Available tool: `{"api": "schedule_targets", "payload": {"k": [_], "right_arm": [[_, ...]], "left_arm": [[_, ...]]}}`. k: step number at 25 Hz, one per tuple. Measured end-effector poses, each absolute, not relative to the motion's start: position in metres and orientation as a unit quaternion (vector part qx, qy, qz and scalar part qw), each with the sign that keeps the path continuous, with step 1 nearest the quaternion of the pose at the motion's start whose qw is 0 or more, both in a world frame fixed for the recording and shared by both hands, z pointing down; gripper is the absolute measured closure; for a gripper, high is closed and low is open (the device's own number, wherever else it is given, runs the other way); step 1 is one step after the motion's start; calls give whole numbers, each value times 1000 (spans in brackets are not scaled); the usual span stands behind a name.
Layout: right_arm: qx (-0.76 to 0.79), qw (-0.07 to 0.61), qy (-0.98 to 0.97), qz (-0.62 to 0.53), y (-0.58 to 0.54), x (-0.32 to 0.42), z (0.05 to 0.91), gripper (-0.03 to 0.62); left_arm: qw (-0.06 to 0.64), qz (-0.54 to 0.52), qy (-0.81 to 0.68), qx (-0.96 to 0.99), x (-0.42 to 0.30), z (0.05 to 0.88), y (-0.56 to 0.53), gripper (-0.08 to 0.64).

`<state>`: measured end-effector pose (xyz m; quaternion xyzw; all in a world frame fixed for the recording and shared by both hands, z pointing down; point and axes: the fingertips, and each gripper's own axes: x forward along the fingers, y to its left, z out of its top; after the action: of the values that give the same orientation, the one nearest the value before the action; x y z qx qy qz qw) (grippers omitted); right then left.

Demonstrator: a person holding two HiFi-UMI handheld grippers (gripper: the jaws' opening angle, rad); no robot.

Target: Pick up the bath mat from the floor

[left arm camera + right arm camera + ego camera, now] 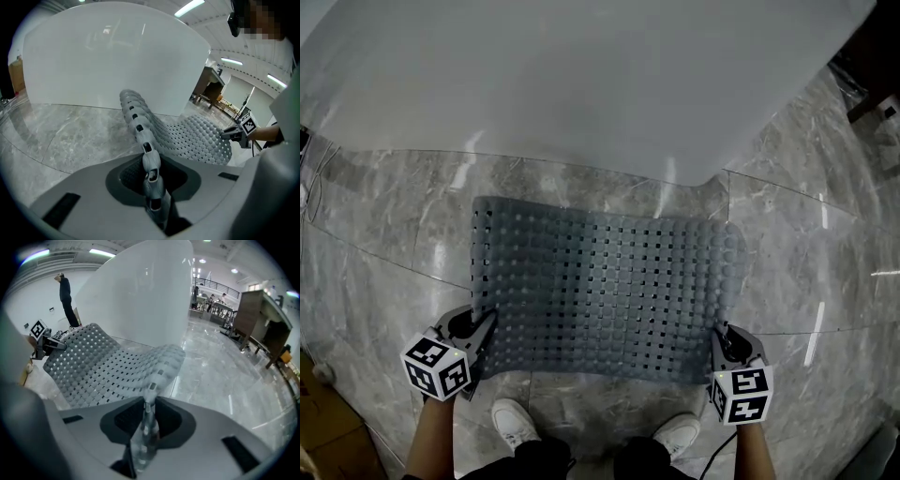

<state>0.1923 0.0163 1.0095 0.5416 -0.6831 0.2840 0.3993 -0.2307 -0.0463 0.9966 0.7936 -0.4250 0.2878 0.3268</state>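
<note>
The grey bath mat (605, 286), perforated and studded, hangs stretched between my two grippers over the marble floor. My left gripper (484, 330) is shut on the mat's near left corner. In the left gripper view the mat's edge (140, 129) runs straight into the closed jaws of the left gripper (151, 176). My right gripper (719, 343) is shut on the near right corner. The mat (108, 364) sags away from the pinched edge in the right gripper (148, 409). Each gripper shows in the other's view: the right gripper (233, 134) and the left gripper (52, 346).
A large white bathtub (581, 75) stands just beyond the mat's far edge. Grey marble floor (384, 234) lies all round. My white shoes (516, 424) are below the mat's near edge. A dark wooden cabinet (255, 317) stands at the right, and a person (64, 291) stands far off.
</note>
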Motion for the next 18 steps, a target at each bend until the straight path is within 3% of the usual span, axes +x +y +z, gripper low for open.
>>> {"api": "schedule_targets", "payload": {"k": [8, 18], "right_arm": [[543, 415, -677, 272, 22, 192, 911, 505], [549, 406, -682, 261, 16, 205, 734, 506]], "left_arm": [[333, 290, -423, 791, -210, 909, -38, 486], [321, 290, -418, 799, -182, 735, -50, 486]]}}
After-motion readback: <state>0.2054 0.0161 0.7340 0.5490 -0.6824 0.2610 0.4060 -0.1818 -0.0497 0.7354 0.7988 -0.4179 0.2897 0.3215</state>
